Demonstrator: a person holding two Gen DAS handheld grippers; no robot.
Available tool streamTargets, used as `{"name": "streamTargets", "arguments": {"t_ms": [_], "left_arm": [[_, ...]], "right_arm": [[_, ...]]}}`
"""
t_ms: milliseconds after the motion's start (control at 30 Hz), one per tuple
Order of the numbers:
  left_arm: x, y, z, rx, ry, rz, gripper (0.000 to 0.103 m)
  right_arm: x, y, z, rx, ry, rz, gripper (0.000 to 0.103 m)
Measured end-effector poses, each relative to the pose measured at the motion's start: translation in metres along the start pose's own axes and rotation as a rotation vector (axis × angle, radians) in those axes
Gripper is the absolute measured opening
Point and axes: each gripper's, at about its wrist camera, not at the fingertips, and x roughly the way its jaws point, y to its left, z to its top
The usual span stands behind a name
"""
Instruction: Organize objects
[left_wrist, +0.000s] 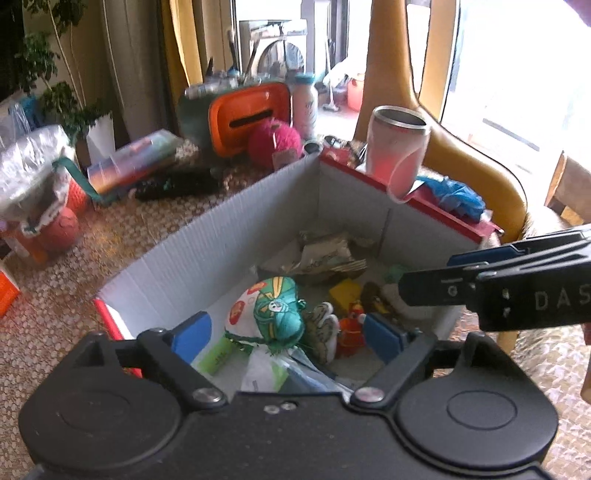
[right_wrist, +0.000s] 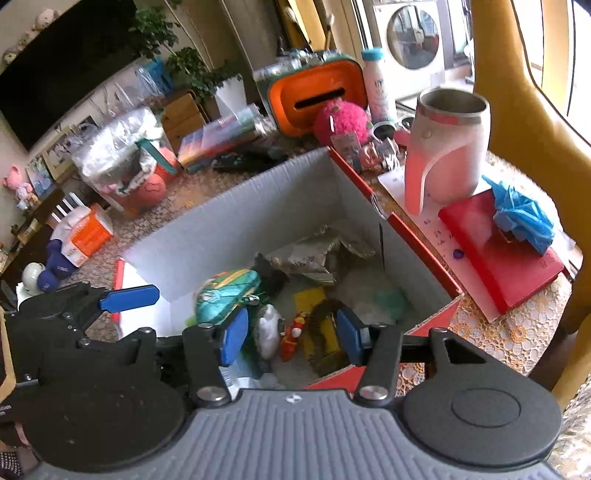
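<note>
Box (right_wrist: 236, 218) at the bench's near edge is part-filled; mug (right_wrist: 448, 144) and notebook (right_wrist: 498, 251) remain outside. Left gripper (left_wrist: 288, 334) wide, right gripper (right_wrist: 291, 336) half-open, both empty.

Corrugated matt cardboard box (left_wrist: 236, 221), brushed-metal mug rim (right_wrist: 454, 101), fuzzy pink ball (right_wrist: 341, 122), lace tablecloth (right_wrist: 509, 332)

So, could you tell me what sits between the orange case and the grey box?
A fuzzy pink ball, right in front of the orange case and behind the box; clearest in the right wrist view.

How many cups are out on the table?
1. The pink and white cup stands upright beside the box, next to the red book. Clutter behind could hide others.
</note>
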Motion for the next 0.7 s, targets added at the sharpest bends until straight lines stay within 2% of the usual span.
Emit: {"name": "streamTargets", "arguments": {"t_ms": [267,367,533,700], "left_arm": [[-0.044,0.001,-0.014,-0.007,-0.076,-0.019,0.097],[-0.06,0.003,-0.021,-0.012,-0.105,-0.025,0.1],[-0.087,0.004,-0.033,-0.009,-0.146,-0.026,0.102],[-0.109,0.012,-0.044,-0.029,-0.176,-0.025,0.102]], "right_arm": [[-0.04,0.015,-0.015,-0.039,-0.063,0.04,0.057],[-0.055,0.023,-0.023,-0.065,-0.089,0.052,0.063],[-0.079,0.033,-0.038,-0.096,-0.141,0.075,0.065],[-0.102,0.041,-0.054,-0.12,-0.206,0.11,0.077]]}}
